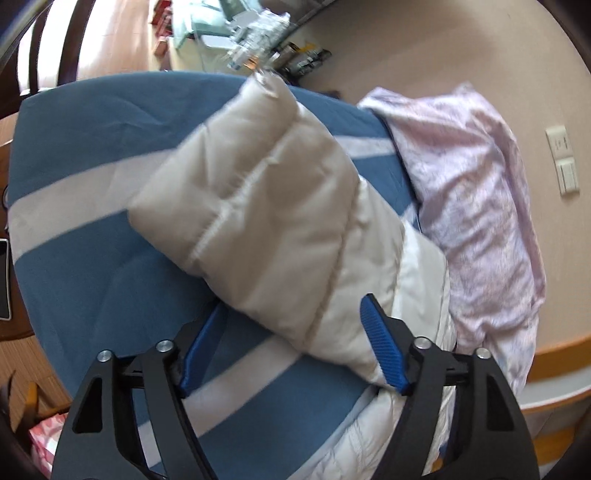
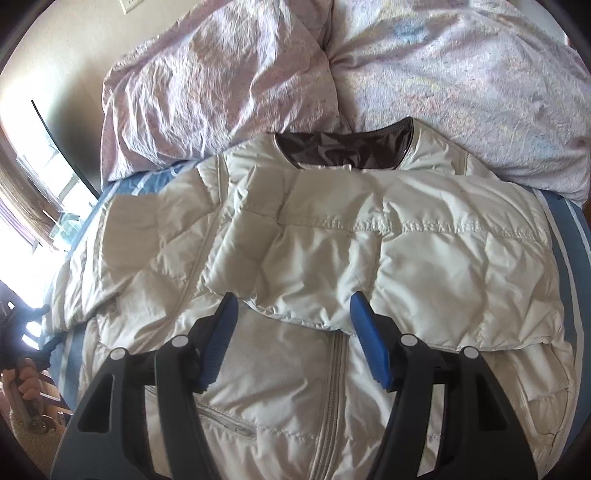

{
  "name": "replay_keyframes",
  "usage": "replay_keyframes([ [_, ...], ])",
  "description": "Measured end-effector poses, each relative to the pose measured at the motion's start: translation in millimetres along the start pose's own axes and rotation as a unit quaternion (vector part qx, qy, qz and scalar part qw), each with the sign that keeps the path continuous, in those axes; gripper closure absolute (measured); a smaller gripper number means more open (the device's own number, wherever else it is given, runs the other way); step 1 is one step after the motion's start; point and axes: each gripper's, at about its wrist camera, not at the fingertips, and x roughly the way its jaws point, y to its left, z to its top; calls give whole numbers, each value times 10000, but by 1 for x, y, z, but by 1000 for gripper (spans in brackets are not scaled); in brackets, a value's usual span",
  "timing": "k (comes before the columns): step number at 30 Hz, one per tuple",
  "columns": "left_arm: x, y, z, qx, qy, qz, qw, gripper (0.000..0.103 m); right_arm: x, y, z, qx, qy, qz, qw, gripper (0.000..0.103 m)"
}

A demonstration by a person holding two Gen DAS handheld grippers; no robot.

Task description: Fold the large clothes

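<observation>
A cream quilted puffer jacket [image 2: 332,258] lies front up on a blue bedspread with white stripes [image 1: 92,147]. Its dark-lined collar [image 2: 347,149] points toward the pillows. One sleeve lies folded across the chest. My right gripper [image 2: 291,314] is open just above the edge of that folded sleeve, over the zipper [image 2: 332,369]. In the left wrist view the other sleeve [image 1: 258,206] lies stretched out over the bedspread. My left gripper [image 1: 291,325] is open with the sleeve's base between its blue pads [image 1: 380,347].
A pink crumpled duvet [image 2: 221,81] and pillows [image 2: 461,85] lie at the head of the bed, against the jacket's collar. A beige wall with switches [image 1: 563,158] is behind. A cluttered desk [image 1: 251,33] stands beyond the bed. A person's hand [image 2: 27,380] shows at far left.
</observation>
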Motion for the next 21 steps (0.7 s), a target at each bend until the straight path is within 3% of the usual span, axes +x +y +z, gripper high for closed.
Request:
replay_keyframes([
  [3,2,6,5,-242,-104,-37,9996,43,-2,0,-2,-22,-7,29,10000,39],
  [6,3,13,7,-406,-159,52,9990,61,-3,-1,-4,-50,12,19,10000,39],
  [8,3,18,10,-460,-168,107,9987,81,-4,-3,-5,-45,-2,29,10000,39],
  [11,2,24,14,-542,-189,53,9983,93,-8,-8,-7,-13,-61,40,10000,39],
  [17,-16,-1,18,-95,-571,-130,9982,101,-21,-19,-9,-1,-206,-11,9998,38],
  [21,-40,-49,19,402,-875,-523,9940,101,-33,-29,-9,35,-372,-54,9993,37],
])
